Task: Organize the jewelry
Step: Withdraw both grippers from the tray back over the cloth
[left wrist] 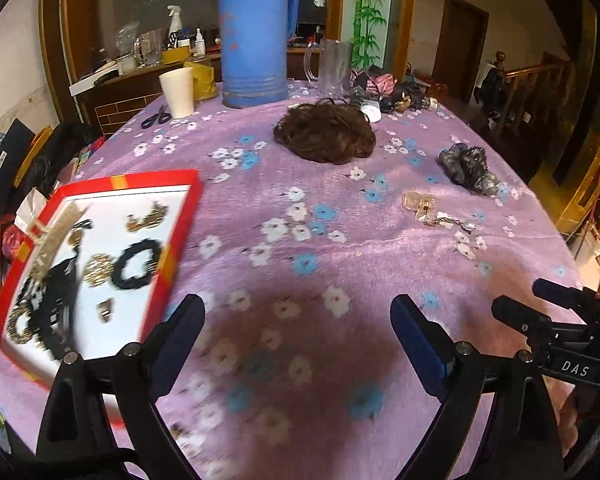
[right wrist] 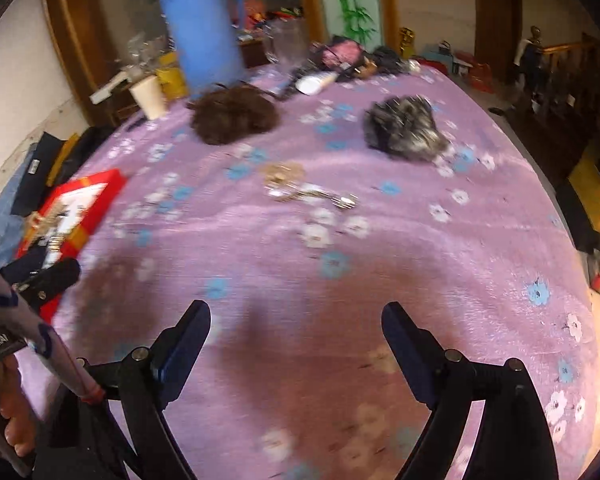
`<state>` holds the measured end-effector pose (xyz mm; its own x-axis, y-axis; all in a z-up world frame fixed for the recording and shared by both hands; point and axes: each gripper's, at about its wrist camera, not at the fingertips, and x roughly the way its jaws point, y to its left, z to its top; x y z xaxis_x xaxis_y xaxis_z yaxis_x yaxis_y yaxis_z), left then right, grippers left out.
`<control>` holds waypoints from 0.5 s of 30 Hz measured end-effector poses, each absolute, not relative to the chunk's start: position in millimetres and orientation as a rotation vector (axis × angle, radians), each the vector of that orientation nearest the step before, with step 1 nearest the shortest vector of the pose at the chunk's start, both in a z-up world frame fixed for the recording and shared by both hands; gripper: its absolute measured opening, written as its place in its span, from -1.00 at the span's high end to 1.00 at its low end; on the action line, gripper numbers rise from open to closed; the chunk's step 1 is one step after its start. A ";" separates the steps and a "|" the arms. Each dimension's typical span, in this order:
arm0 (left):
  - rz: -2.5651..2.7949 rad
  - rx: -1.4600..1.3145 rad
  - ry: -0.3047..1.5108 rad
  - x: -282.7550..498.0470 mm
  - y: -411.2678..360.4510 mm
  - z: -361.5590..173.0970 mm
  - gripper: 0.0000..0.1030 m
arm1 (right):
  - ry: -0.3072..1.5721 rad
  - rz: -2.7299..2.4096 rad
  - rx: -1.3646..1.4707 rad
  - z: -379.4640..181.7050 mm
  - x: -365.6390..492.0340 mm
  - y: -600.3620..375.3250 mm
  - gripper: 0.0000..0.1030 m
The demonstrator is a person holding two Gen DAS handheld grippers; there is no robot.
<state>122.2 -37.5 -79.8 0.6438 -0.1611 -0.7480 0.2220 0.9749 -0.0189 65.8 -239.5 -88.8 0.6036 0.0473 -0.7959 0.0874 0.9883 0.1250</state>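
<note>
A red tray [left wrist: 156,178] with a white floor lies at the table's left and holds several pieces, among them a black scrunchie [left wrist: 138,258] and a gold brooch [left wrist: 98,270]. Loose on the purple flowered cloth [left wrist: 340,264] lie a clear gold clip [left wrist: 420,202] and a thin chain [left wrist: 448,222], also in the right wrist view as clip [right wrist: 284,176] and chain [right wrist: 324,198]. My left gripper [left wrist: 298,312] stands open over bare cloth beside the tray. My right gripper [right wrist: 296,316] is open too, with nothing between its fingers.
A brown hairpiece [left wrist: 326,134] and a grey scrunchie [left wrist: 466,168] lie farther back. A blue thermos [left wrist: 256,32], a paper cup [left wrist: 178,92], scissors [left wrist: 156,117], a glass mug [left wrist: 332,62] and a pile of small items line the far edge.
</note>
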 end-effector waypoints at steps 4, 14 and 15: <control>-0.204 0.094 0.881 145.0 -58.2 -102.7 -0.82 | 0.946 -0.092 0.143 -106.2 77.9 -261.3 -0.76; -0.189 0.100 1.005 183.8 -75.4 -141.4 -0.99 | 1.020 -0.178 0.039 -106.7 93.1 -276.4 -0.83; -0.209 0.113 0.992 186.1 -74.0 -142.2 -0.99 | 1.027 -0.179 0.037 -108.9 94.7 -278.9 -0.83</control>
